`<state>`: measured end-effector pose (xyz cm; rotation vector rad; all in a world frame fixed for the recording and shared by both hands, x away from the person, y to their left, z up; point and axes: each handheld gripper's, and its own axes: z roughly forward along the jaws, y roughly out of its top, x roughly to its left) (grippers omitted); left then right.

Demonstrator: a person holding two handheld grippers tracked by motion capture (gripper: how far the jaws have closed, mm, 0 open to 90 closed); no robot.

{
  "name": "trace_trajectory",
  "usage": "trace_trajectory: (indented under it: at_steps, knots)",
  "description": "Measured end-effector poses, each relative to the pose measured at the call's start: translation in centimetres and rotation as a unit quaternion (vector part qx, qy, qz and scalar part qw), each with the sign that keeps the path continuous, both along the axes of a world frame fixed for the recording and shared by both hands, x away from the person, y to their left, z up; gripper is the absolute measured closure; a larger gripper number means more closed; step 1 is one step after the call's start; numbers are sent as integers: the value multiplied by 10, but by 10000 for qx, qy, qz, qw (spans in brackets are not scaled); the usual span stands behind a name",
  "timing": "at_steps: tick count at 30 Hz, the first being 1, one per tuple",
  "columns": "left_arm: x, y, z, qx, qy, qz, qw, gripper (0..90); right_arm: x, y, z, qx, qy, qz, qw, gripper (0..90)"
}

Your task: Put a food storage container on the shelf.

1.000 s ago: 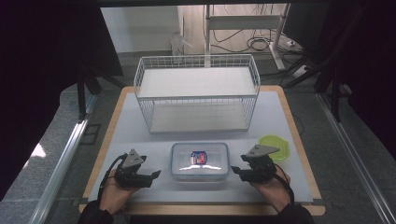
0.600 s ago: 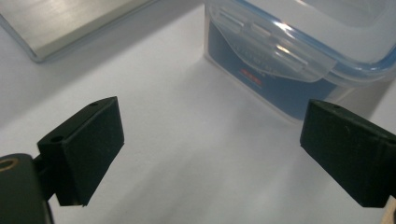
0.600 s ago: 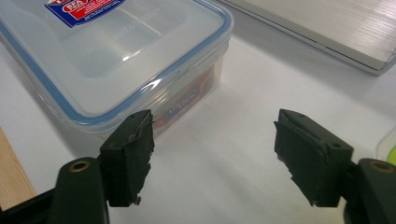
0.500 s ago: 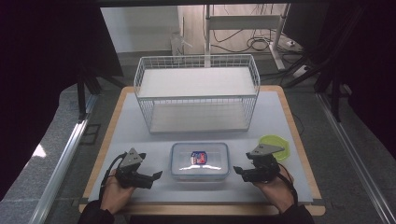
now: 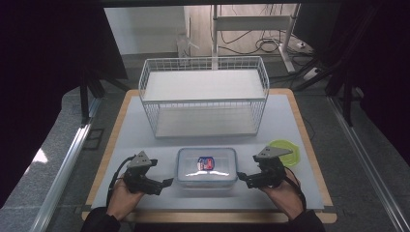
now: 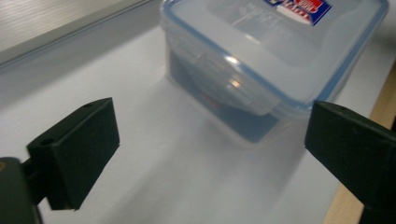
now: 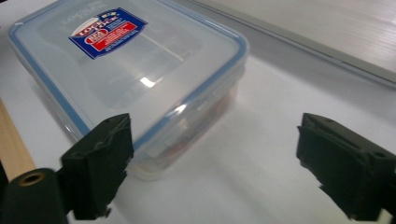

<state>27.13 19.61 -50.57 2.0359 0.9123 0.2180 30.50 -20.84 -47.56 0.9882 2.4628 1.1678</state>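
Clip-lock food container point(image 5: 207, 167) — lid on, at the mat's near edge, in front of the wire basket point(image 5: 203, 96). Left gripper point(image 5: 164, 182) and right gripper point(image 5: 240, 178) flank its short ends, jaws wide, holding nothing. Step judged: approach — next, probably closing on each end or its latch.

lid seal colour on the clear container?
Blue, running round the lid rim; clearest in the right gripper view.

White mat point(image 5: 300, 121) across a tan wooden tabletop point(image 5: 113, 140), and a white wire basket point(image 5: 203, 96) at the back. Up front, a clear container point(image 5: 207, 166) with a blue-edged lid and a red, white and blue label point(image 7: 109, 31). A lime-green lid point(image 5: 288, 151) sits at right. Both tongs, left point(image 5: 167, 182) and right point(image 5: 241, 178), are matte black.
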Motion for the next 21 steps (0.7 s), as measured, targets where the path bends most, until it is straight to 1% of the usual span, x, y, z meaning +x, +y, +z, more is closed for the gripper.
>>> trace_trajectory:
  at_steps: [1, 3, 5, 8, 12, 15, 16, 17, 18, 19, 21]
  knots:
    - [2, -2, 0, -47, 29, -72, 10000, 7, 0, 2, 0, 19, 27, 34, 10000, 86]
    - [6, -7, 0, -81, 128, -168, 9997, 1, 2, 7, -1, 50, 168, 111, 9998, 59]
    - [11, -10, 1, -175, 186, -242, 9994, 0, 3, 12, -2, 61, 297, 229, 9993, 41]
    - [19, -14, 0, -368, 351, -340, 9981, 0, 5, 18, -4, 62, 465, 334, 9983, 36]
    - [29, -20, -3, -439, 490, -436, 9969, 0, 12, 24, -7, 174, 692, 395, 9967, 40]
    - [37, -26, -5, -461, 631, -524, 9956, 2, 20, 25, -10, 267, 959, 387, 9943, 46]
    - [39, -28, -6, -453, 672, -572, 9951, 3, 22, 25, -12, 334, 1078, 417, 9927, 52]
    - [41, -30, -7, -500, 742, -617, 9941, 0, 25, 26, -13, 400, 1168, 455, 9913, 54]
    - [43, -32, -8, -525, 805, -662, 9932, 1, 27, 27, -14, 440, 1234, 478, 9902, 56]
    - [45, -33, -8, -546, 886, -635, 9925, 0, 29, 29, -15, 467, 1296, 507, 9892, 57]
    - [49, -32, -10, -605, 980, -724, 9907, 0, 33, 32, -15, 453, 1370, 538, 9881, 47]
